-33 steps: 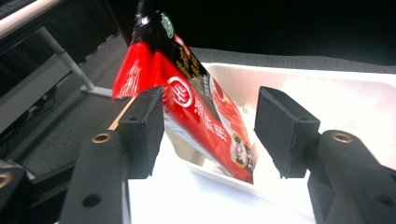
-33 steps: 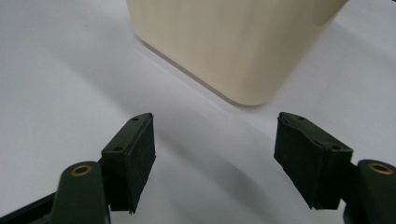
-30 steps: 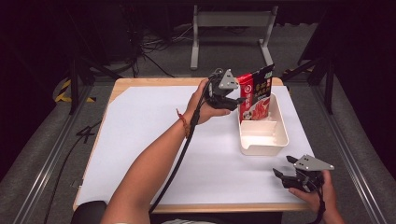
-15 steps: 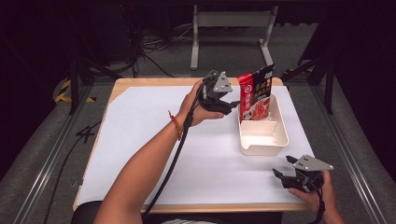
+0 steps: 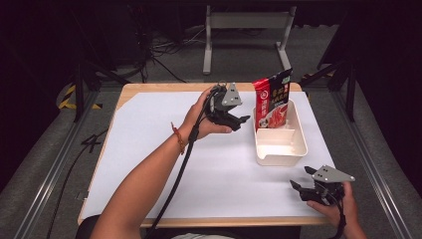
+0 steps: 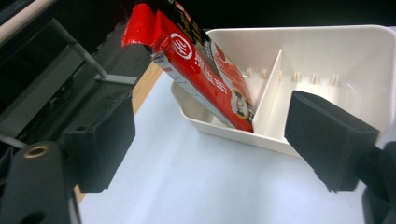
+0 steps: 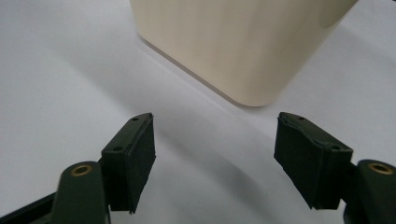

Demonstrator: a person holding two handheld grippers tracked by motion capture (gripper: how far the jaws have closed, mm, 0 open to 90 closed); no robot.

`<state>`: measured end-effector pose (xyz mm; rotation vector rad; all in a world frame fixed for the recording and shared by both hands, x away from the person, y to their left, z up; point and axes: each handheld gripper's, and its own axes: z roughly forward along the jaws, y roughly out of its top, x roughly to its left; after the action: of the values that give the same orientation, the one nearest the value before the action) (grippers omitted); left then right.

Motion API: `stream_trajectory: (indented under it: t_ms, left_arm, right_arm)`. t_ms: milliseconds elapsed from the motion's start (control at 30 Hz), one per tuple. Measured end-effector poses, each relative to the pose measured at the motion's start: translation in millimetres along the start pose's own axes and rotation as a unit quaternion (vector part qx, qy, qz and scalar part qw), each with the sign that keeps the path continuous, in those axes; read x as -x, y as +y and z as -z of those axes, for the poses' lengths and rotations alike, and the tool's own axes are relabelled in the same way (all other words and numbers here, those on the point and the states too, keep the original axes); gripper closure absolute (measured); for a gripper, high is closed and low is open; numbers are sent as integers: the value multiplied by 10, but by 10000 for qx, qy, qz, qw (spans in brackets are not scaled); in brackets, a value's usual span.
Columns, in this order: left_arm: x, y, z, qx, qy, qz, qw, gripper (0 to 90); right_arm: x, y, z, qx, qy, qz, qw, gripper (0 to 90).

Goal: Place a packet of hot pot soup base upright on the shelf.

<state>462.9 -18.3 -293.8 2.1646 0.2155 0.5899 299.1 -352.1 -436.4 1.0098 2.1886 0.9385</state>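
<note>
We find both jaws open and empty: left gripper point(image 5: 242, 121) beside the white divided plastic tray point(image 5: 298, 149) holding a leaning red snack packet point(image 5: 271, 102), right gripper point(image 5: 302, 178) near its front corner.

Wooden table point(image 5: 134, 88) carries a white sheet point(image 5: 149, 139) covering nearly the whole top; a wood margin shows along the far and near edges. One white divided tray point(image 5: 280, 152) sits directly on the sheet, right of centre, toward the far side.
</note>
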Motion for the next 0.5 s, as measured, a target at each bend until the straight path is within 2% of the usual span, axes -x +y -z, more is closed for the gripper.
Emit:
stream_trajectory:
  t_ms: [100, 167, 333, 500]
  left_arm:
    - [3, -17, 18, -42, -1, -6, 10000, 136]
    - [19, -68, 66, -94, 35, 65, 9999, 132]
    - [43, -172, 133, -136, -69, -32, 9999, 85]
    - [84, -294, 197, -260, 48, -109, 9996, 86]
  right_arm:
    - [3, -1, 1, 4, -1, -8, 10000, 287]
    - [3, -1, 4, 18, -10, -7, 10000, 287]
    - [1, -2, 6, 15, -9, -16, 10000, 286]
    - [-4, -1, 1, -3, -8, 10, 10000, 286]
